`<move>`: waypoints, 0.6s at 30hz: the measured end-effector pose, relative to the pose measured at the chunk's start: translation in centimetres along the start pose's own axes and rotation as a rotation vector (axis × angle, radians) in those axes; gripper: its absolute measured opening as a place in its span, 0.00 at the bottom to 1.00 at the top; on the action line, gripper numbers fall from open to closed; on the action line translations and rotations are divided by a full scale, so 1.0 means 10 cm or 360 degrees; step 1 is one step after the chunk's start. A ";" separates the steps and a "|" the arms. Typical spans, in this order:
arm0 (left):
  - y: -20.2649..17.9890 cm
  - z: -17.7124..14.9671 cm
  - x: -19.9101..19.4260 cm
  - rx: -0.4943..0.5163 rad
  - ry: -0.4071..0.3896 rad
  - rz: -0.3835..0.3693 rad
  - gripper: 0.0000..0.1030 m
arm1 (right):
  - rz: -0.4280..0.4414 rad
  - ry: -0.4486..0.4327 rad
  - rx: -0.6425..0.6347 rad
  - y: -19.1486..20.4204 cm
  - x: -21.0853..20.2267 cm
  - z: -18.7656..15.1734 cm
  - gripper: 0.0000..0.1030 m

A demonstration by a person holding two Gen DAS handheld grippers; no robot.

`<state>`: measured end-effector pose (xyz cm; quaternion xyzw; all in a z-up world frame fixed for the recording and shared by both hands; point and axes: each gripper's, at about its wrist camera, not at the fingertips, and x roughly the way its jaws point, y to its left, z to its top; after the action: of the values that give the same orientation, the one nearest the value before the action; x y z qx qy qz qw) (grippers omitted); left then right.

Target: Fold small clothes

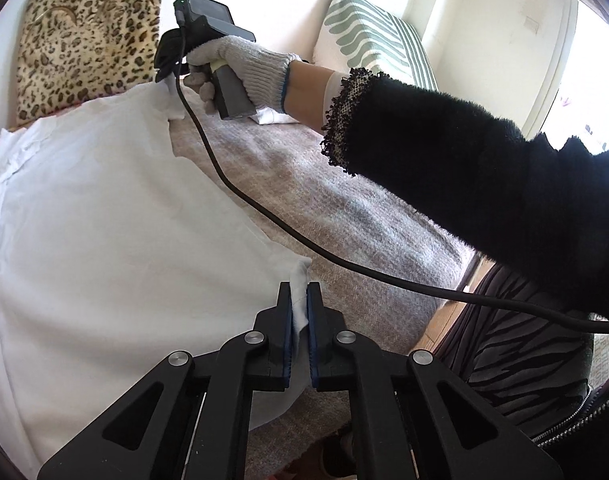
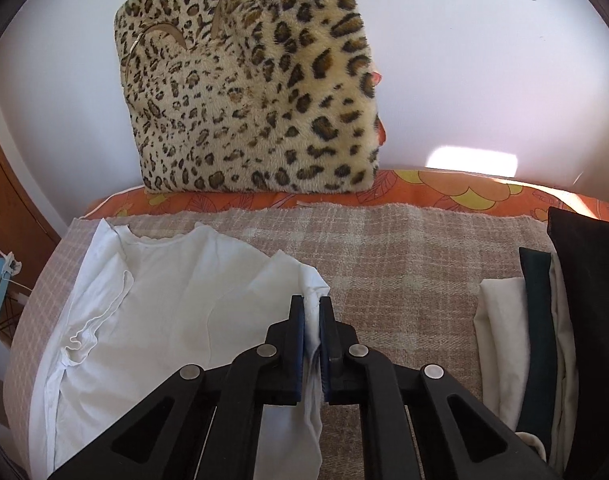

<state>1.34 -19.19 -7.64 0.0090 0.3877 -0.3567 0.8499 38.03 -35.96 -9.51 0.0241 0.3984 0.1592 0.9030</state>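
Both my left gripper (image 1: pixel 299 300) and right gripper (image 2: pixel 312 316) clamp edges of the thin white cotton garment (image 1: pixel 116 216) on the blanket-covered bed (image 1: pixel 344 216); uneven lifting may slip fabric free.

White wall (image 2: pixel 484 60) behind the bed, w/ a bright patch of sun (image 2: pixel 470 157) low on it. Leopard-print cushion (image 2: pixel 248 92) propped upright vs. the wall, on an orange flowered sheet (image 2: pixel 444 196). Beige checked blanket (image 2: pixel 404 264) covers the bed. Green-and-white striped pillow (image 1: pixel 368 36) further along. Window (image 1: pixel 596 76) glaring bright. Wood furniture (image 2: pixel 12 184) at the bed's side.
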 end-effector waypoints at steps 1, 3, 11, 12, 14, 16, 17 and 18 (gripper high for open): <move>0.02 0.00 -0.01 -0.0017 -0.0009 -0.0012 0.05 | 0.0008 -0.0010 0.0018 -0.02 -0.04 0.03 0.04; 0.06 -0.01 0.01 -0.0031 0.0010 -0.0025 0.05 | 0.0001 -0.0006 0.0041 -0.05 -0.06 0.05 0.04; 0.09 -0.07 -0.03 -0.0042 0.0017 -0.0051 0.05 | 0.0032 0.0136 0.0141 -0.14 0.20 0.01 0.49; 0.11 -0.05 -0.05 -0.0046 0.0005 -0.0054 0.05 | 0.0064 0.0091 0.0174 -0.18 0.15 0.06 0.53; 0.13 -0.04 -0.06 -0.0060 -0.0010 -0.0051 0.05 | 0.0132 0.0058 0.0232 -0.25 0.14 0.12 0.56; 0.16 -0.05 -0.07 -0.0088 -0.0015 -0.0059 0.05 | 0.0125 0.0100 0.0246 -0.28 0.20 0.16 0.56; 0.18 -0.06 -0.07 -0.0102 -0.0024 -0.0057 0.05 | 0.0121 0.0139 0.0240 -0.27 0.25 0.16 0.56; 0.19 -0.06 -0.08 -0.0117 -0.0036 -0.0051 0.05 | 0.0134 0.0188 0.0235 -0.27 0.30 0.15 0.56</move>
<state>1.76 -17.08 -8.04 -0.0324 0.3910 -0.3560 0.8481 41.73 -37.44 -11.10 0.0979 0.4602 0.1685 0.8662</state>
